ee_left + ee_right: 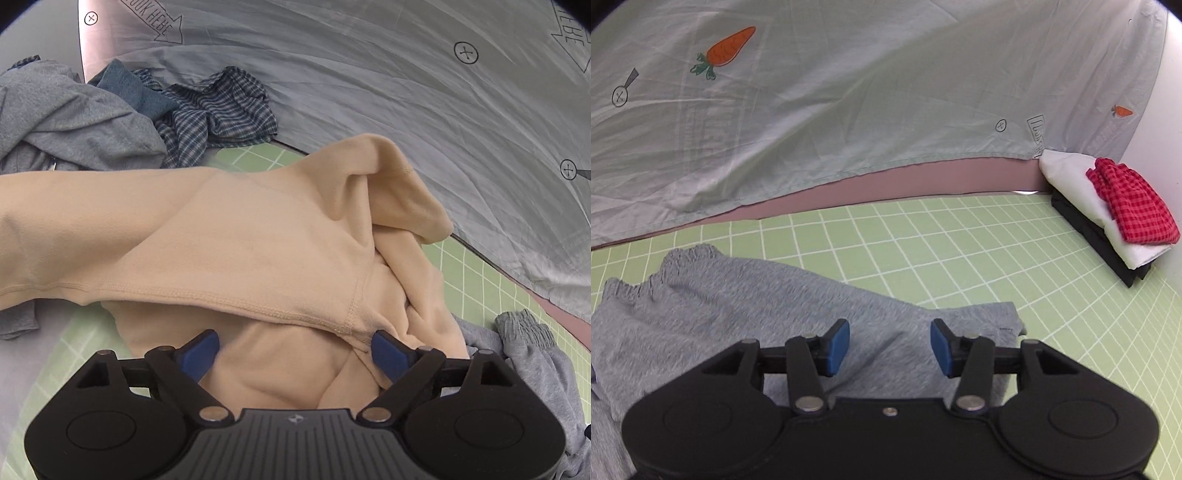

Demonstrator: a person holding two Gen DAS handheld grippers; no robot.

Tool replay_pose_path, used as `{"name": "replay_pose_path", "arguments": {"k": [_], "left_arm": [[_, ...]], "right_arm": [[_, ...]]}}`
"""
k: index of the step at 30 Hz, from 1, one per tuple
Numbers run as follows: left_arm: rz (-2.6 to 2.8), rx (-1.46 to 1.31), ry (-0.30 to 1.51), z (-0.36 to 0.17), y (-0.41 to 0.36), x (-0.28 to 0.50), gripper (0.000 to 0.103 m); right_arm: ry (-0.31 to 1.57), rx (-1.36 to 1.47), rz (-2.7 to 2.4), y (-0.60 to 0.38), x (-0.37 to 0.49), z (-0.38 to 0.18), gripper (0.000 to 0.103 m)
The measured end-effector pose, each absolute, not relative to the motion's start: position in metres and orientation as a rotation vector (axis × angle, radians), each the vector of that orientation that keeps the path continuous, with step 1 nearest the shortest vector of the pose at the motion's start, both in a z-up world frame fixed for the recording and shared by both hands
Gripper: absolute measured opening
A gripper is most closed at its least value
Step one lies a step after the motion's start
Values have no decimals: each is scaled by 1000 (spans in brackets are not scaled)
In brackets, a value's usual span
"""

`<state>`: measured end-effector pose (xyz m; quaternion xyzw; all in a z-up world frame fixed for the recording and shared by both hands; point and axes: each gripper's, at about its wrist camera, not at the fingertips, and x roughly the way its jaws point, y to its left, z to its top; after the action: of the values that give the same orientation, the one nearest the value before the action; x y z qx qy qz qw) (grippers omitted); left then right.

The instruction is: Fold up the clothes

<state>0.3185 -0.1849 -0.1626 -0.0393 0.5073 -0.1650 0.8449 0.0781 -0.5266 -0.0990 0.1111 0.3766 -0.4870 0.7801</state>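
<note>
A beige fleece garment [229,236] lies crumpled across the green grid mat [476,273] in the left wrist view, one sleeve stretching off to the left. My left gripper [295,350] is open, its blue pads on either side of a beige fold just below the stitched hem. A grey garment with an elastic waistband [746,306] lies flat on the mat [960,251] in the right wrist view. My right gripper [890,347] hovers over its near edge, open, with nothing between the pads. That grey garment [532,354] also shows at the right of the left wrist view.
A pile of unfolded clothes sits at the back left: a grey hoodie [62,118], a teal cloth [129,85] and a plaid shirt [218,110]. A folded stack with a red checked cloth [1130,206] on white and black pieces stands at the mat's right. A printed sheet [849,92] hangs behind.
</note>
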Motion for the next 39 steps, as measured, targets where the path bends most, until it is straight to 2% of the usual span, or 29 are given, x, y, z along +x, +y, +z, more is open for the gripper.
{"name": "replay_pose_path", "arguments": {"k": [3,5,6,8,11,23,26,30,33,35,39], "left_arm": [[-324,-86,1087,-172,-183,324,76],[-285,-69,1093,-175,-182,326,39],[-285,-74,1095,-175,-179,327,36],[-287,-112,1091,-172,-170,330,21],[-256,-158,1044,-156,-154,335,15],[138,-81,458,5,-63,364,14],[216,-60,504,-4,-41,381,17],[191,-188,652,-29,-14,392,27],[160,-226,660,-30,-16,378,41],[139,-245,664,-30,-19,368,55],[100,-256,684,-26,-27,354,63]], "right_arm": [[831,296,-1040,-527,77,-108,49],[833,342,-1036,-527,75,-113,49],[834,342,-1036,-526,75,-114,49],[836,343,-1036,-524,75,-116,49],[835,333,-1031,-523,74,-116,49],[833,315,-1032,-522,73,-113,48],[838,308,-1024,-519,76,-113,48],[845,298,-1014,-515,79,-113,48],[850,290,-1006,-512,82,-113,49],[852,288,-1001,-510,84,-113,49],[845,300,-994,-508,84,-110,49]]}}
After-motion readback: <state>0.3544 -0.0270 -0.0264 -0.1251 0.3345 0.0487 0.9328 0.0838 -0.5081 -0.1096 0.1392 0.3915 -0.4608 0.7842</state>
